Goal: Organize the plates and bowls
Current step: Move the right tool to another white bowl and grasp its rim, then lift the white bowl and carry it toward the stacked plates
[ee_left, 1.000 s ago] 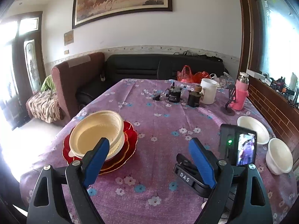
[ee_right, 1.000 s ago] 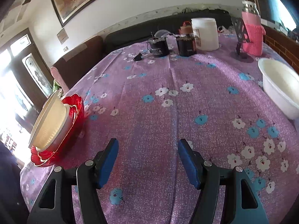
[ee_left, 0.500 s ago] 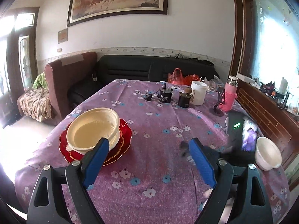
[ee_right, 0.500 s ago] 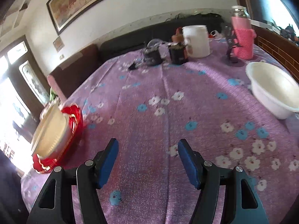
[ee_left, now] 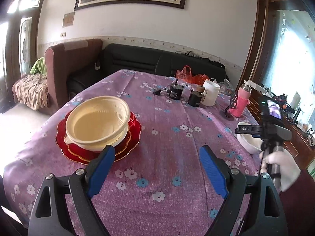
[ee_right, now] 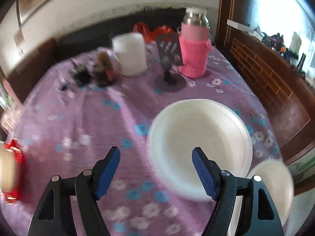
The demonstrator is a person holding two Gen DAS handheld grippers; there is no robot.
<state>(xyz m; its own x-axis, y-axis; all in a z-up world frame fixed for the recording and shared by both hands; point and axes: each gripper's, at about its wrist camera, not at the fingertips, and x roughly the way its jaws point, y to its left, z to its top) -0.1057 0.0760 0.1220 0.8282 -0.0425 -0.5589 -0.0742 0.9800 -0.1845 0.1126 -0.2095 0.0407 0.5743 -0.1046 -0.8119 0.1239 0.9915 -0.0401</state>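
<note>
A cream bowl (ee_left: 97,121) sits stacked on red plates (ee_left: 133,135) at the table's left. My left gripper (ee_left: 157,167) is open and empty, above the cloth just right of that stack. My right gripper (ee_right: 156,169) is open and empty, its right finger over the near rim of a large white bowl (ee_right: 198,137). A smaller white bowl (ee_right: 275,184) lies at the right edge, partly hidden. In the left wrist view the right gripper's body (ee_left: 275,133) hovers over the white bowl (ee_left: 247,142). The right wrist view is blurred.
At the far end of the purple flowered tablecloth (ee_left: 167,129) stand a white jar (ee_right: 131,54), a pink-sleeved flask (ee_right: 195,47), a black phone stand (ee_right: 169,59) and two dark small jars (ee_left: 185,95). Sofas lie beyond; a wooden sill runs along the right.
My right gripper has swung right and forward, now over the large white bowl. My left gripper has pulled back and risen slightly. Both stay open.
</note>
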